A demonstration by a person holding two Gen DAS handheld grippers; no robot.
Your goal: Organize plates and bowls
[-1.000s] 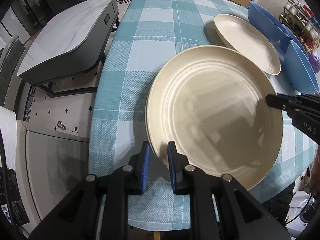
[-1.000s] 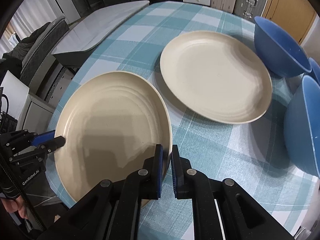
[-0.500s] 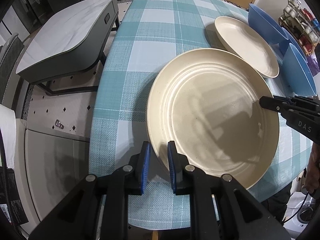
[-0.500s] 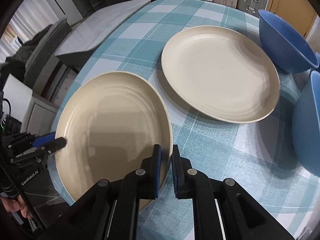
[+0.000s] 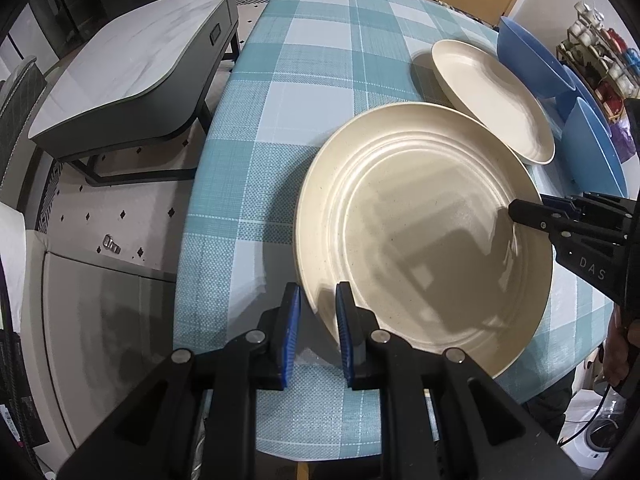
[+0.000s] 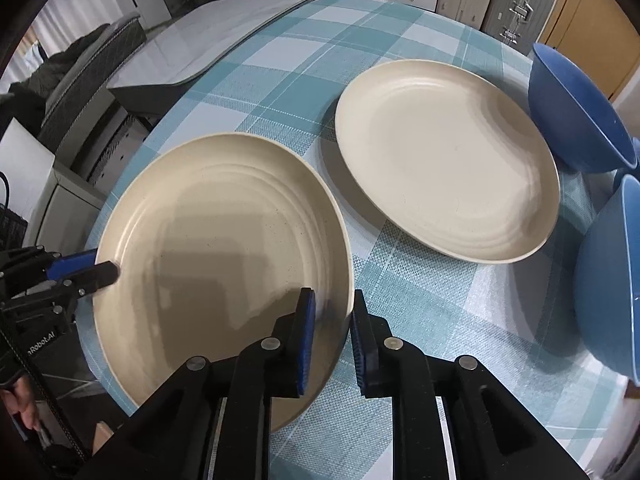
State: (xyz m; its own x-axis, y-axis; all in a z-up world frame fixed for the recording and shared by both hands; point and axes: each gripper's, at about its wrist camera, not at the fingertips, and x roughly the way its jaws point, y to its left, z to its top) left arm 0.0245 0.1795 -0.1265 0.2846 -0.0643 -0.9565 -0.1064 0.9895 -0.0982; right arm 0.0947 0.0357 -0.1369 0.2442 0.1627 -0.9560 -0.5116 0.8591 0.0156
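Observation:
A cream plate (image 5: 420,240) (image 6: 220,260) lies at the near end of the checked table (image 5: 320,60). My left gripper (image 5: 318,320) (image 6: 92,266) straddles its left rim, with a small gap showing beside the rim. At the opposite rim my right gripper (image 6: 334,320) (image 5: 528,206) has its jaws opening; the rim sits between the pads, which stand off it. A second cream plate (image 5: 492,96) (image 6: 444,160) lies just beyond. Two blue bowls (image 6: 576,116) (image 6: 612,280) sit to its right.
A low grey-topped table (image 5: 132,68) stands on the floor to the left of the checked table. A rack of jars (image 5: 600,60) is behind the bowls. A person's hand (image 5: 616,356) holds the right gripper at the table's near right edge.
The right gripper's pads, earlier pinched tight on the near plate's rim, have spread apart. The plate looks slightly lower and now sits apart from the far plate. The left gripper is unchanged.

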